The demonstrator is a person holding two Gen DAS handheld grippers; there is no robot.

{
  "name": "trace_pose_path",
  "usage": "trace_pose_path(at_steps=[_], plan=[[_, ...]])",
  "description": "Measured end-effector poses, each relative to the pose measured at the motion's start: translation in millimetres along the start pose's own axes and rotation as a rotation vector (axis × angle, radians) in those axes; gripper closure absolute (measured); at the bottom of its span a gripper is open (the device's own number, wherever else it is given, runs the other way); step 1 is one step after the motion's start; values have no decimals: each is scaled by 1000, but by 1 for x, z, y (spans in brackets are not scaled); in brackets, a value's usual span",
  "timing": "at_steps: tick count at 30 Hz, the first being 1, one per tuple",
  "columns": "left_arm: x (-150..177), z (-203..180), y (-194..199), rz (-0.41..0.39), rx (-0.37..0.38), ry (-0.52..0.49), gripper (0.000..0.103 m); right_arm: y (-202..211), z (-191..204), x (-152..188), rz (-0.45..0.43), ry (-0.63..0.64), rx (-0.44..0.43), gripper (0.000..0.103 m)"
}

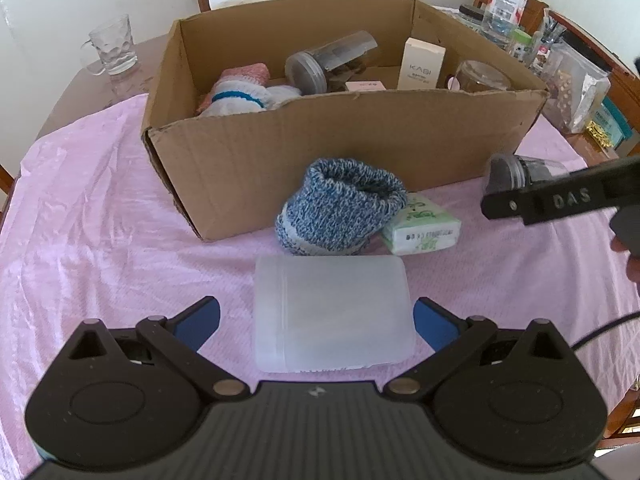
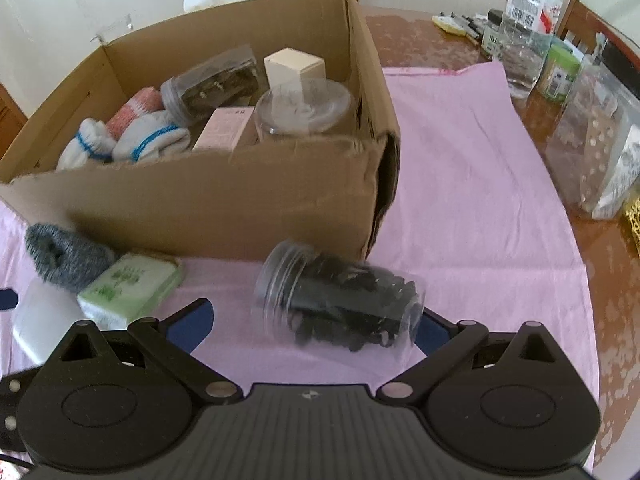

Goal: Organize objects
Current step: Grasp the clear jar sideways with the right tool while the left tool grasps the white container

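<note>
Only the left wrist view shows a glass mug (image 1: 112, 46) at ten o'clock; only the right wrist view shows the pens (image 2: 466, 24) at one o'clock. Both grippers stand with fingers wide apart, gripping nothing. The left gripper (image 1: 316, 320) brackets a frosted plastic case (image 1: 332, 314) lying on the pink cloth (image 1: 100, 208). The right gripper (image 2: 312, 320) brackets a clear jar of dark pieces (image 2: 340, 304), lying on its side. Outside the cardboard box (image 1: 360, 148), at twelve o'clock: one blue knit sock (image 1: 340, 208), one green tissue pack (image 1: 420, 220). Inside: two jars, two small cartons, and white and pink socks whose number I cannot tell.
</note>
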State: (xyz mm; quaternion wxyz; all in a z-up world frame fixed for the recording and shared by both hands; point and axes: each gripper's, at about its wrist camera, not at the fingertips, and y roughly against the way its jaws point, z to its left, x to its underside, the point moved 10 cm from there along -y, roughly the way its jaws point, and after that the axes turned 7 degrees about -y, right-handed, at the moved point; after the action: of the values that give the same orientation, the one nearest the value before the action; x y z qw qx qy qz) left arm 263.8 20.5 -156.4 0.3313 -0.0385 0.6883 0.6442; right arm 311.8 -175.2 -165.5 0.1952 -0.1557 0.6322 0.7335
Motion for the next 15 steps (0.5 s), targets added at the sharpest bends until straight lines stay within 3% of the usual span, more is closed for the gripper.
trace_pose_path(at_steps=[15], plan=[[3, -4, -16, 38, 5, 12, 1, -4, -27, -3, -18, -4, 92, 0]])
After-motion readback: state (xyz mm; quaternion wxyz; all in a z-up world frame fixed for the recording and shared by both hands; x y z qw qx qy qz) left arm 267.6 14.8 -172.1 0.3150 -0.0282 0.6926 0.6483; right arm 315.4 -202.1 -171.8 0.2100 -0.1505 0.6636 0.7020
